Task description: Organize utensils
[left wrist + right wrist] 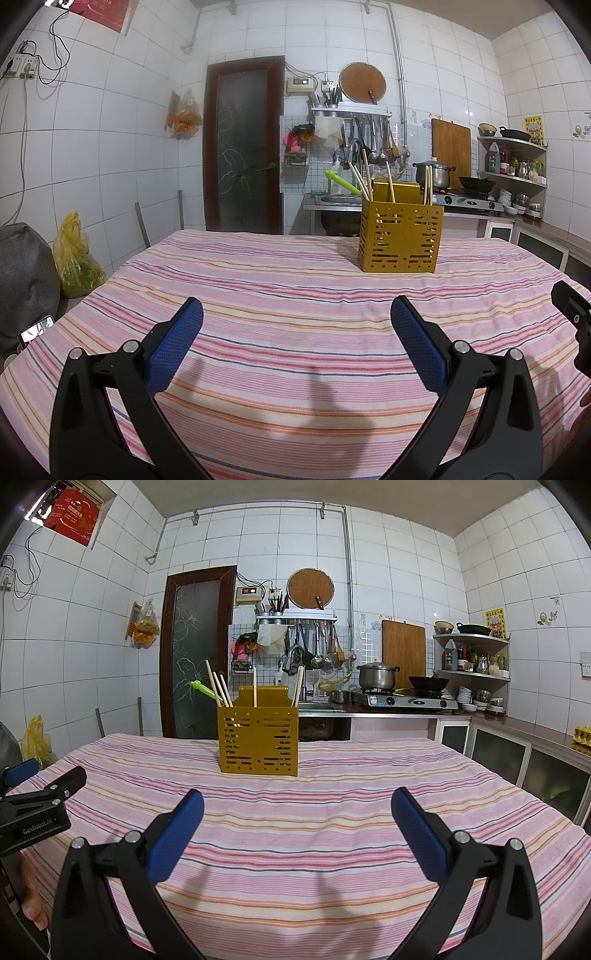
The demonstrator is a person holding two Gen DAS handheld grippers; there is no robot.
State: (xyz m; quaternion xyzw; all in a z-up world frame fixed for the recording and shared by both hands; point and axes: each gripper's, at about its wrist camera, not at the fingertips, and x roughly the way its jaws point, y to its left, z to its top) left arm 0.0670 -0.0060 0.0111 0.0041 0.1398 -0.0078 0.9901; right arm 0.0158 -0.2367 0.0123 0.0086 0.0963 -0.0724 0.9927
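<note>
Utensil holder (400,240): gold-coloured box with slotted walls, standing upright on the far half of the table; right of centre in the left wrist view, left of centre and in the middle height of the frame in the right wrist view (258,740).

Chopsticks (365,173): several pale wooden sticks standing in the holder, ends rising above its rim; some lean left, others stand near upright at the right side.

Green utensil (203,688): bright green handle leaning out over the holder's left edge toward the upper left.

Tablecloth (295,332): pink, orange and white stripes, covering the whole table; bare in front of both grippers.

Left gripper (297,321): lower part of the left wrist frame, blue pads spread wide apart, nothing between them; held above the cloth, well apart from the holder. Its black body also shows at the left edge of the right wrist view.

Right gripper (297,810): lower part of the right wrist frame, blue pads likewise spread wide, nothing between them, above the cloth and well apart from the holder.

Background: white tiled wall, dark door (197,653), hanging ladles, pot (376,675) on a stove, yellow bag (75,258) at the left.
</note>
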